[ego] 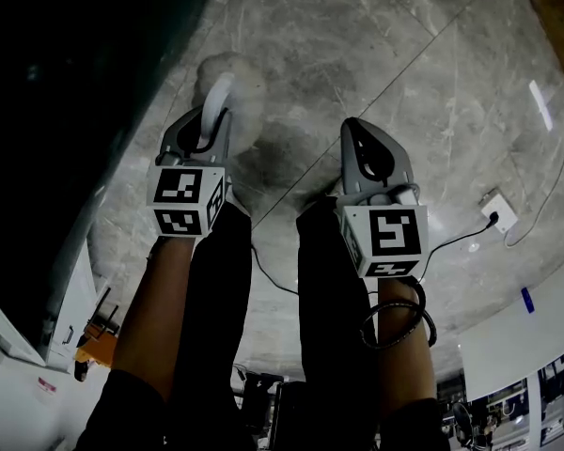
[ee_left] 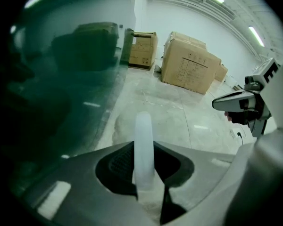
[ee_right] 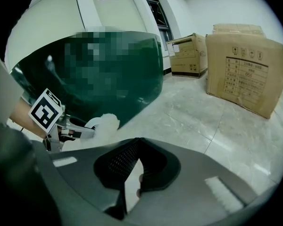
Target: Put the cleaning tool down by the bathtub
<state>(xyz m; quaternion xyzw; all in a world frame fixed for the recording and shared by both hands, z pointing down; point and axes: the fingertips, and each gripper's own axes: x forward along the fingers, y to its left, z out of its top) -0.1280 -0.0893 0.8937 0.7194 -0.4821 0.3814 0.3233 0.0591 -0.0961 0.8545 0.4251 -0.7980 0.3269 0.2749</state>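
The cleaning tool has a white curved handle [ego: 216,101] and a fluffy white head [ego: 247,94]. My left gripper [ego: 205,132] is shut on the handle [ee_left: 143,145], holding the tool just above the marble floor. The head [ee_right: 105,123] hangs close beside the dark green bathtub [ego: 66,111], whose curved wall [ee_left: 61,79] fills the left of the left gripper view. My right gripper [ego: 359,137] is held level with the left one, a little to its right. Its jaws are shut with nothing between them [ee_right: 137,160]. The bathtub wall [ee_right: 144,79] stands beyond it.
Cardboard boxes [ee_left: 191,67] stand by the far wall [ee_right: 240,74]. A white socket block [ego: 498,210] with a black cable lies on the floor at the right. The person's dark trouser legs [ego: 324,289] are below the grippers. Grey marble tiles [ego: 432,83] stretch ahead.
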